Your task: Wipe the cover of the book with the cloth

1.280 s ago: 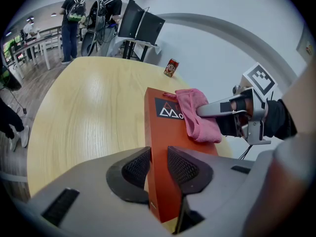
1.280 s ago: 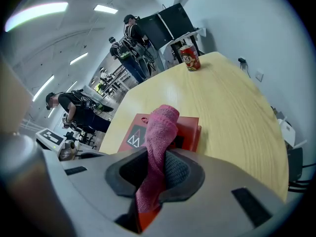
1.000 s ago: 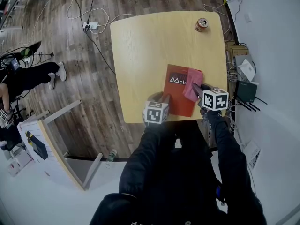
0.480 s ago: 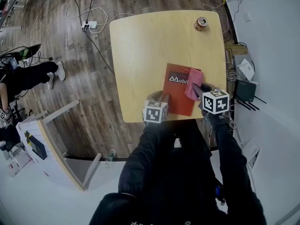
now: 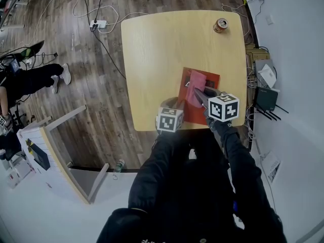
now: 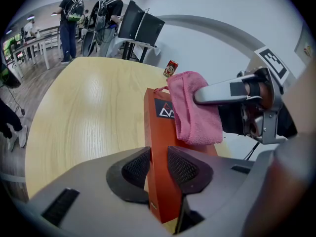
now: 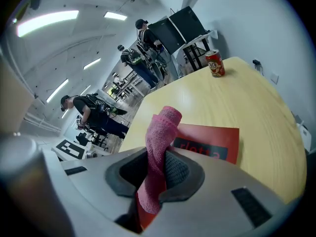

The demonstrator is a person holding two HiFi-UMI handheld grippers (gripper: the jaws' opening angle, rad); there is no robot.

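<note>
Wood-floor room, light wooden table [image 5: 152, 59] seen from above. Red book [image 5: 213, 81] lay by the table's near edge, its near part hidden under both grippers. Left gripper [image 6: 159, 166] was clamped on the book's near edge, one pad on each face. Right gripper [image 7: 157, 168] was pinched on the pink cloth [image 7: 161, 127], which rested on the cover and hid part of the title print. Soda can [image 5: 220, 25] stood well apart at the far corner, label too small to read.
</note>
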